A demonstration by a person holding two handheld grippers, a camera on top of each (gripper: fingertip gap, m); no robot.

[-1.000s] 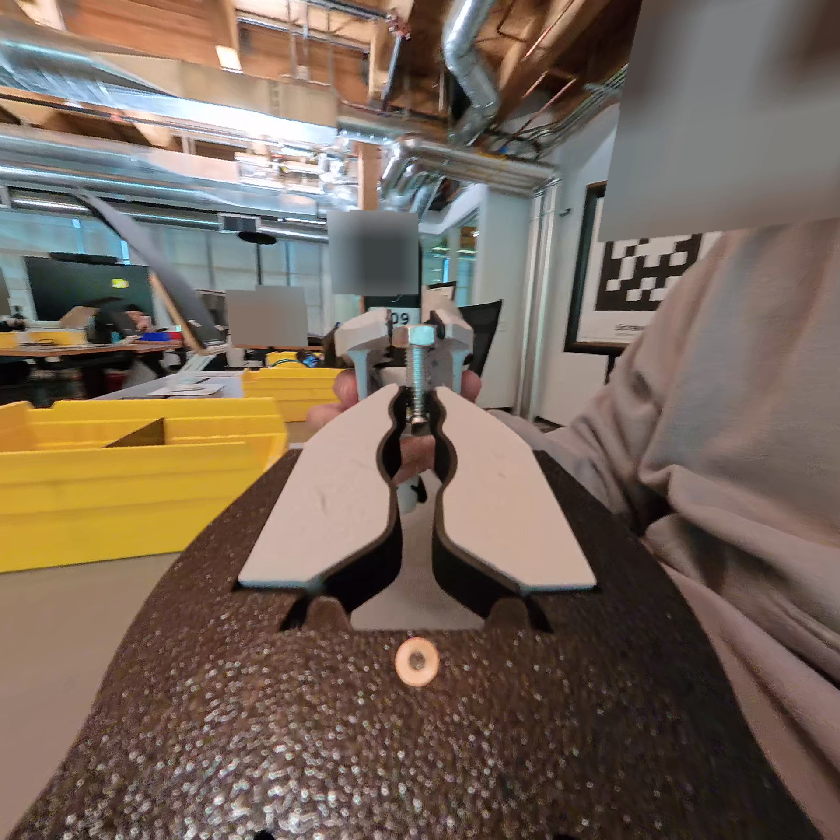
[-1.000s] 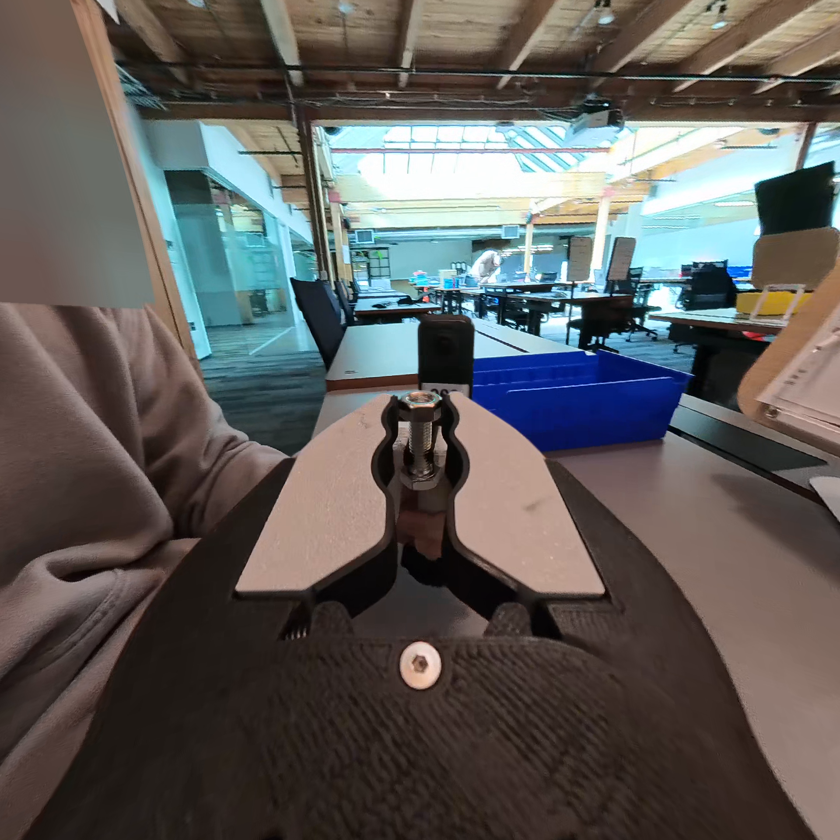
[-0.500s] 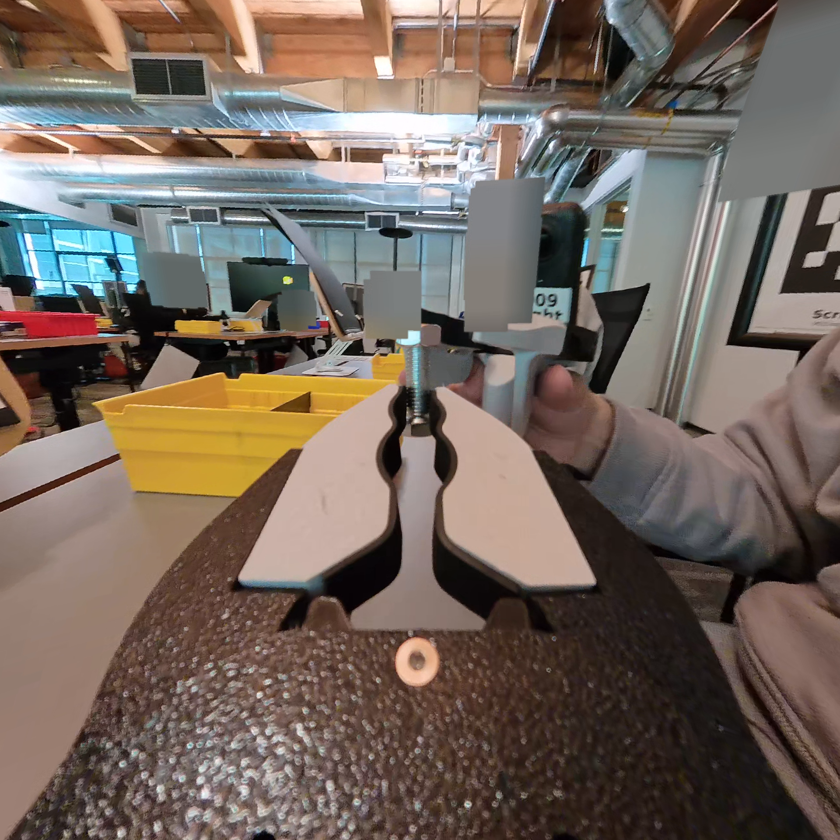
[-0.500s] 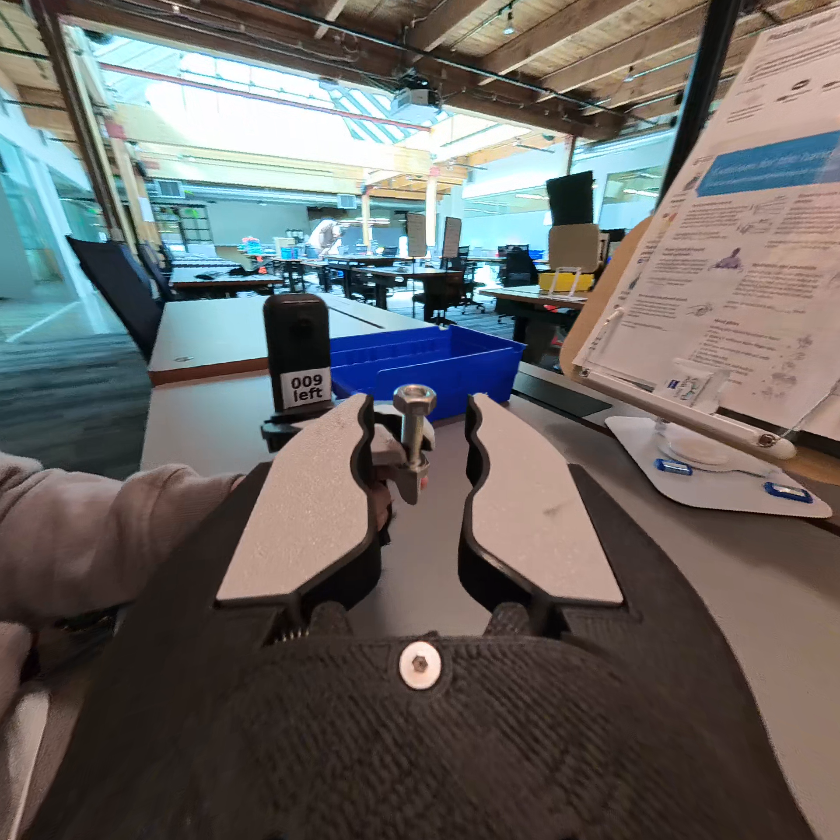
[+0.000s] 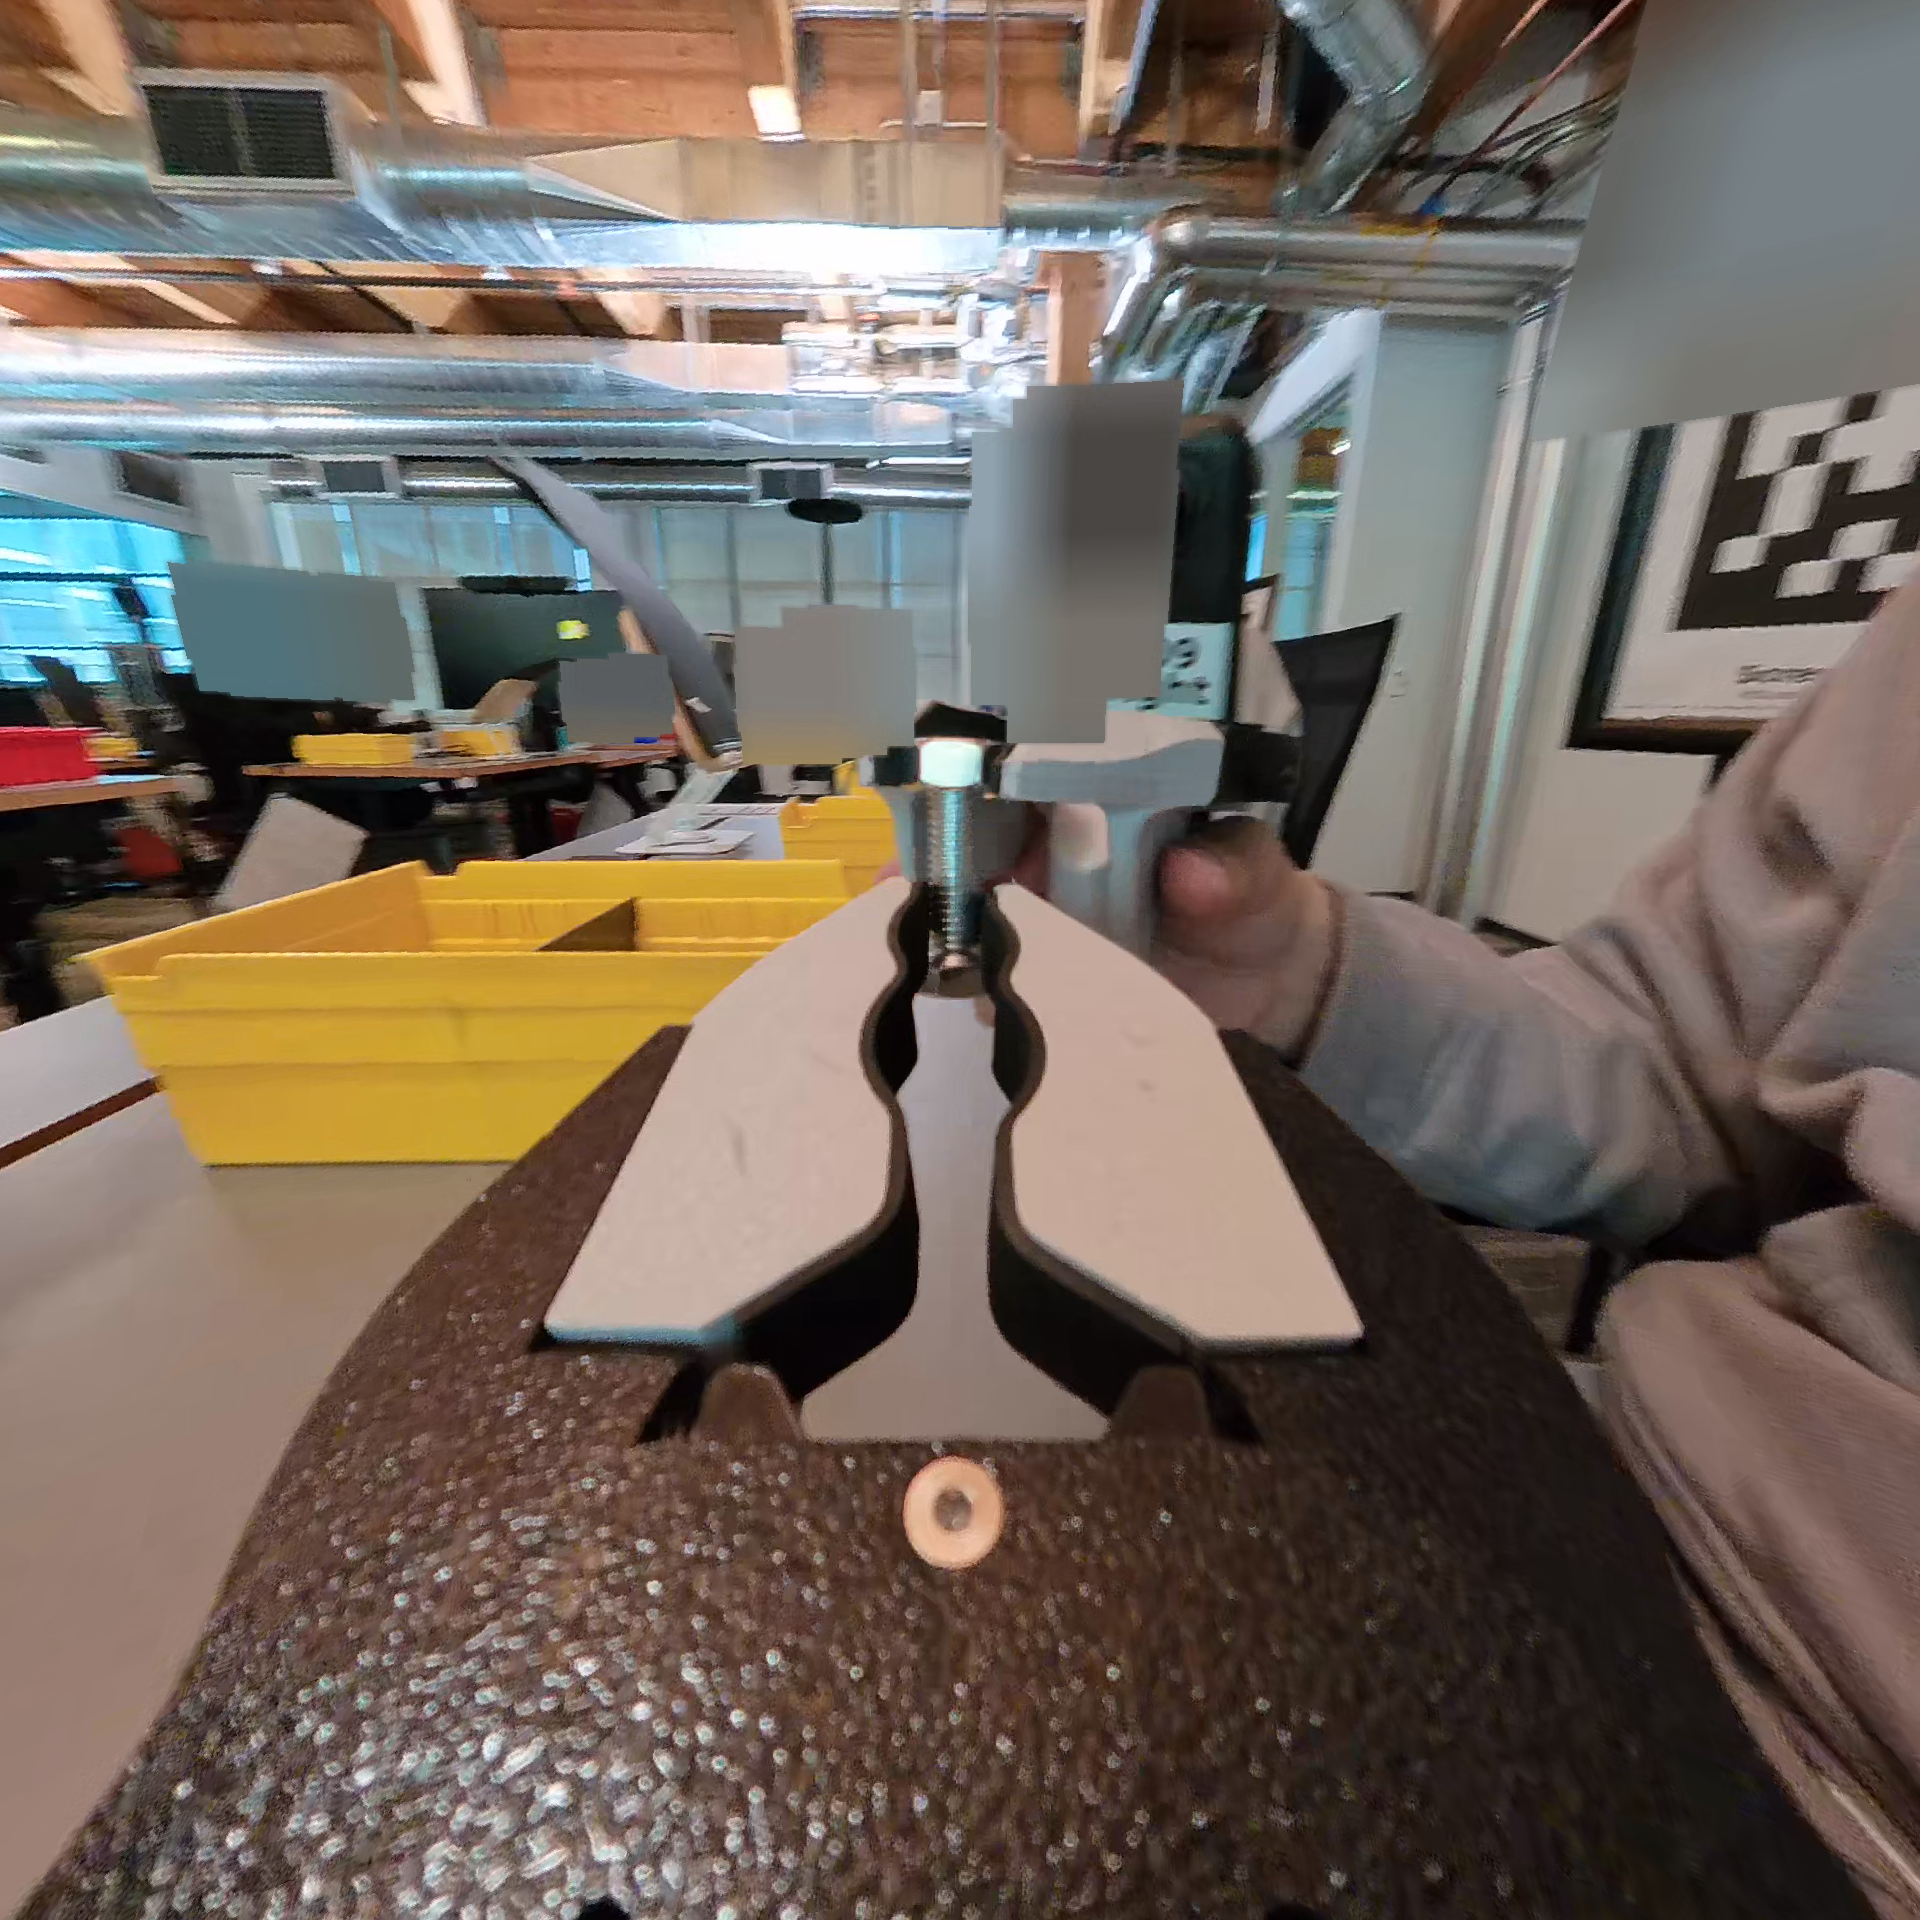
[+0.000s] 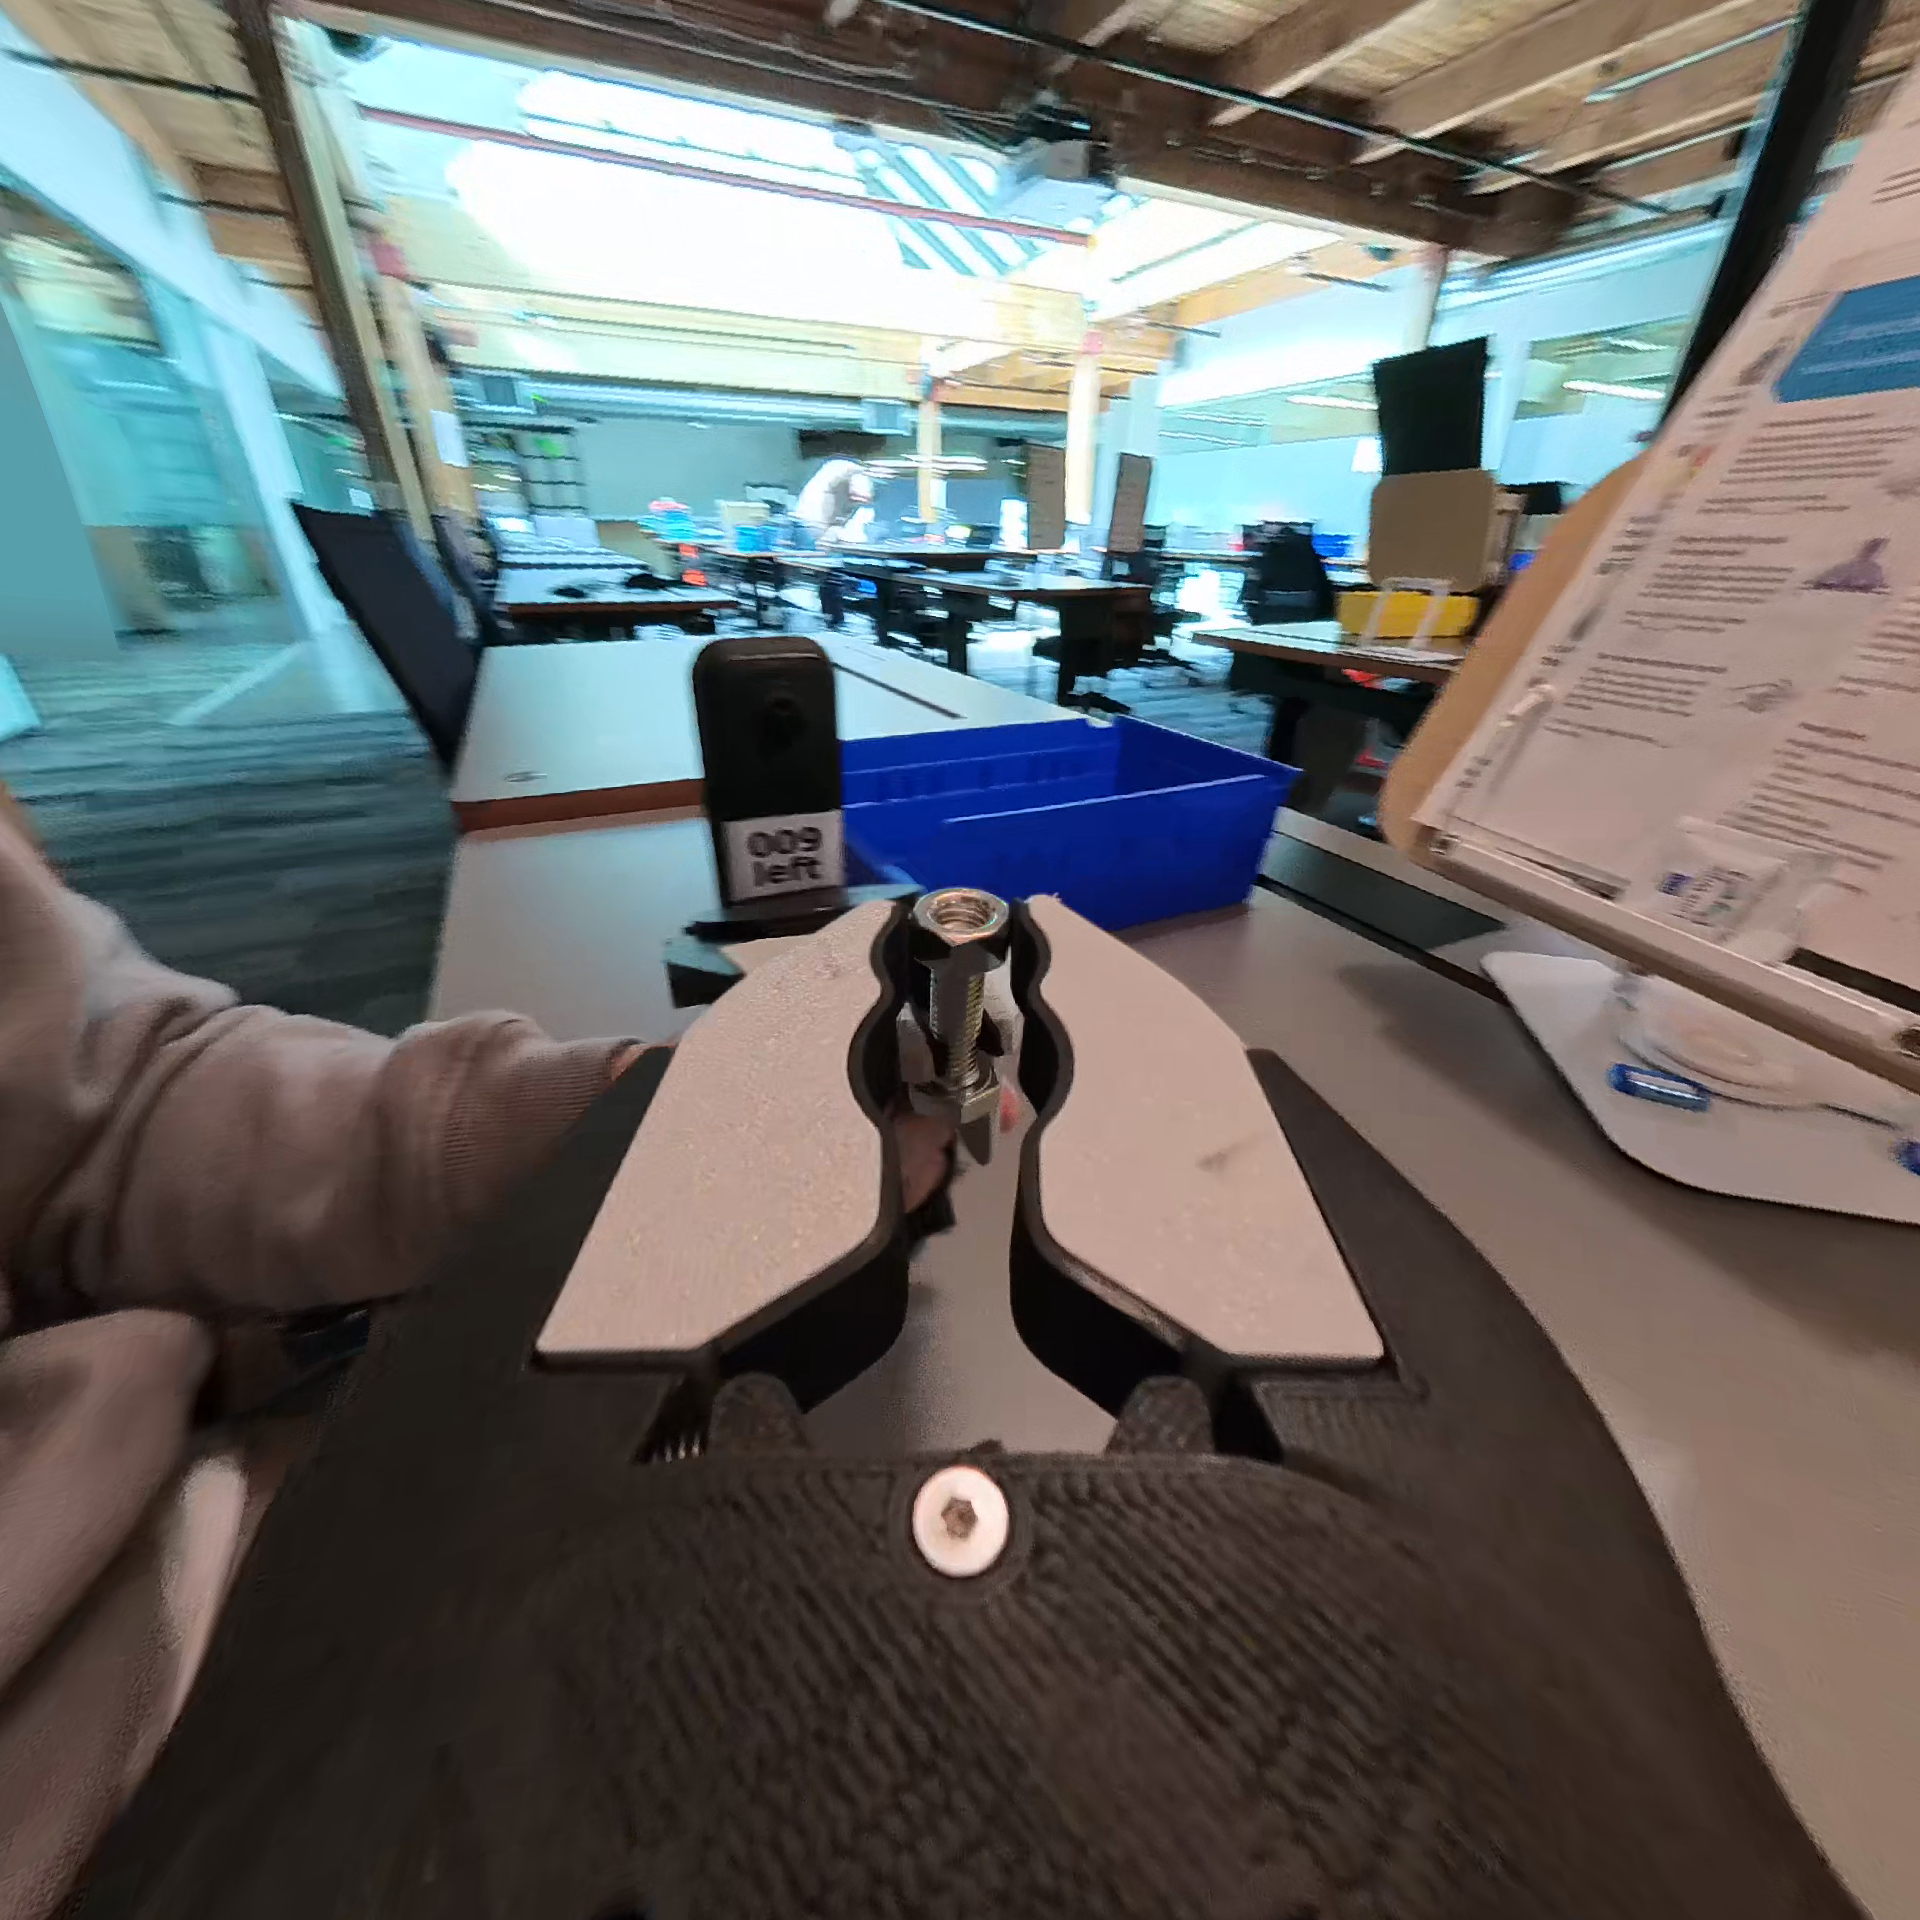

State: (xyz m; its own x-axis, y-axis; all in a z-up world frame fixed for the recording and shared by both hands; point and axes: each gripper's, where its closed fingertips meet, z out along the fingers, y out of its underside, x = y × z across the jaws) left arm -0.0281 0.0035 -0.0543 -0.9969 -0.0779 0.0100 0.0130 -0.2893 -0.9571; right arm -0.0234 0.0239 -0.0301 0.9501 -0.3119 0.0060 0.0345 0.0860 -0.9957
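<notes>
You're in an open office: wooden ceiling beams (image 6: pixel 1351 94) at twelve o'clock, skylight (image 6: pixel 727 208) glowing, desks (image 6: pixel 935 592) receding beneath it.

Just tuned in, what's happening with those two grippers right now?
A person holds both above a grey table. The left gripper is clamped on the threaded shank of a steel bolt. The right gripper is closed on a hex nut at the bolt's far end. A yellow bin and a blue bin sit nearby.

White printed label (image 6: pixel 781 854) on black camera (image 6: pixel 767 746); printed sheets (image 6: pixel 1756 582) blurred.
</notes>
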